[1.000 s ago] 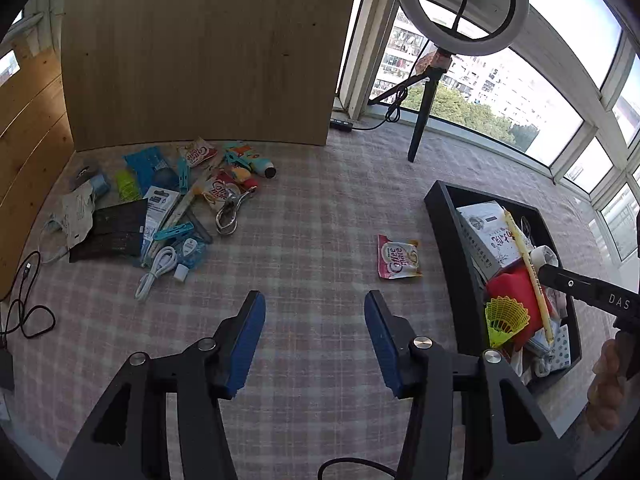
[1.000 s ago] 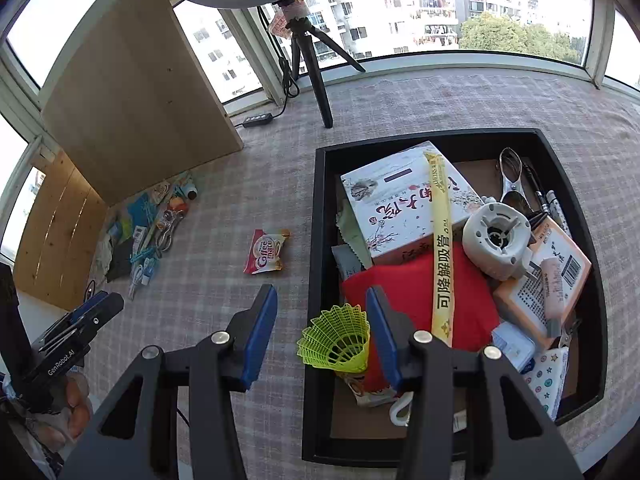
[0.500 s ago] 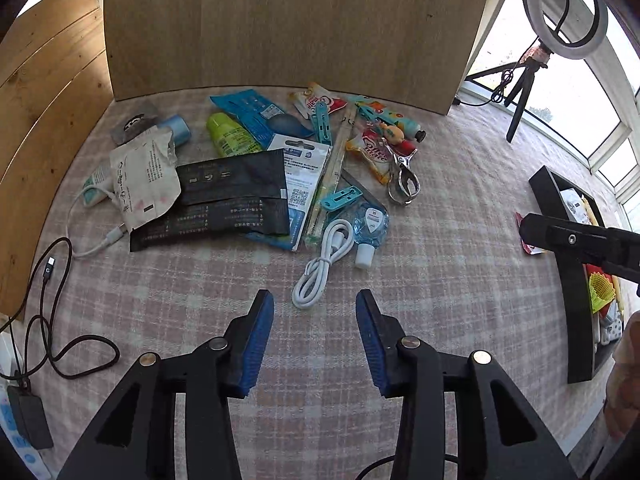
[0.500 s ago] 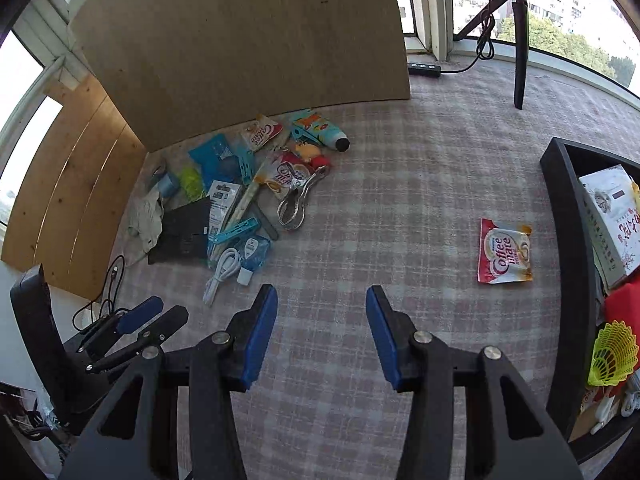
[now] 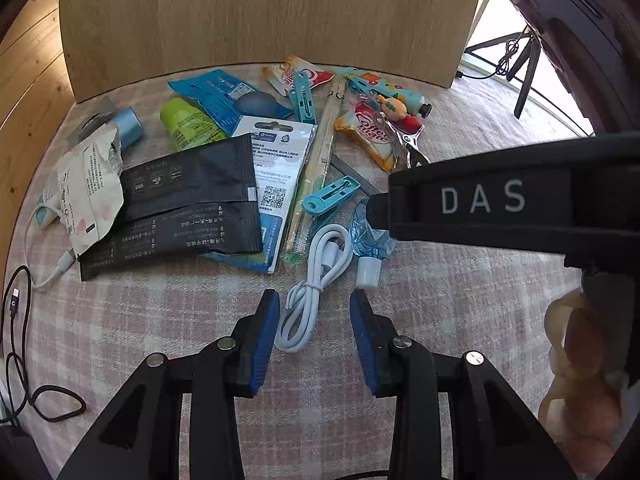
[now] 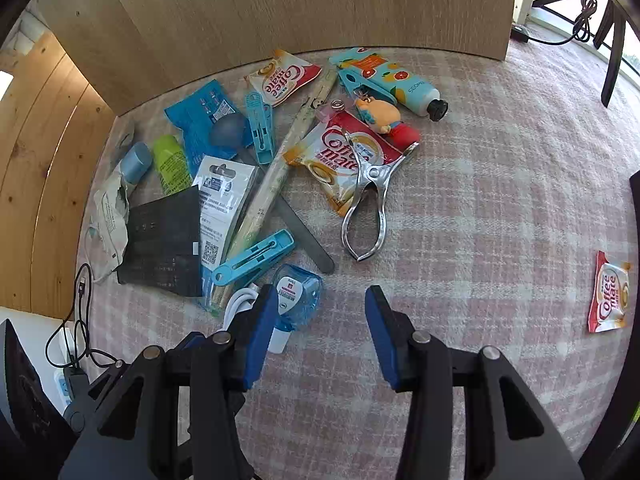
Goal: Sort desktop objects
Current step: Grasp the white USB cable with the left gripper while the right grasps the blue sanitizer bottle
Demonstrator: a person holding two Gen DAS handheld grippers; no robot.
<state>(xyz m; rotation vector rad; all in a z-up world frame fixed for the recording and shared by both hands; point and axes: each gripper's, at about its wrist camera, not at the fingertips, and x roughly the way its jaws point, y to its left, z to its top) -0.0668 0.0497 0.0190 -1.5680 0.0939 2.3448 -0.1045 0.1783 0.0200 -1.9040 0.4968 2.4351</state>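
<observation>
A pile of desk items lies on the checked cloth [image 5: 460, 300]. My left gripper [image 5: 314, 308] points down over a coiled white USB cable [image 5: 308, 300]. Its jaws are closing with the cable's lower loop between the blue pads, which are not pressing on it. My right gripper [image 6: 322, 300] is open with only cloth between its fingers. A small blue bottle [image 6: 298, 296] lies against its left finger. Its black body [image 5: 480, 200] crosses the left wrist view above that bottle [image 5: 370, 236]. Past it lie a metal clip [image 6: 366, 208] and a Coffee mate sachet [image 6: 340, 156].
Black packets [image 5: 180, 208], blue pegs [image 6: 252, 260], a green tube [image 5: 188, 124] and a hand cream tube [image 6: 396, 80] fill the pile. A wooden board [image 5: 260, 16] stands behind it. One sachet [image 6: 608, 292] lies alone at the right. A black cable [image 5: 16, 340] trails left.
Both grippers have moved from the black tray side over to the pile and dropped lower. The left jaws have narrowed around the white cable. The right jaws keep their width.
</observation>
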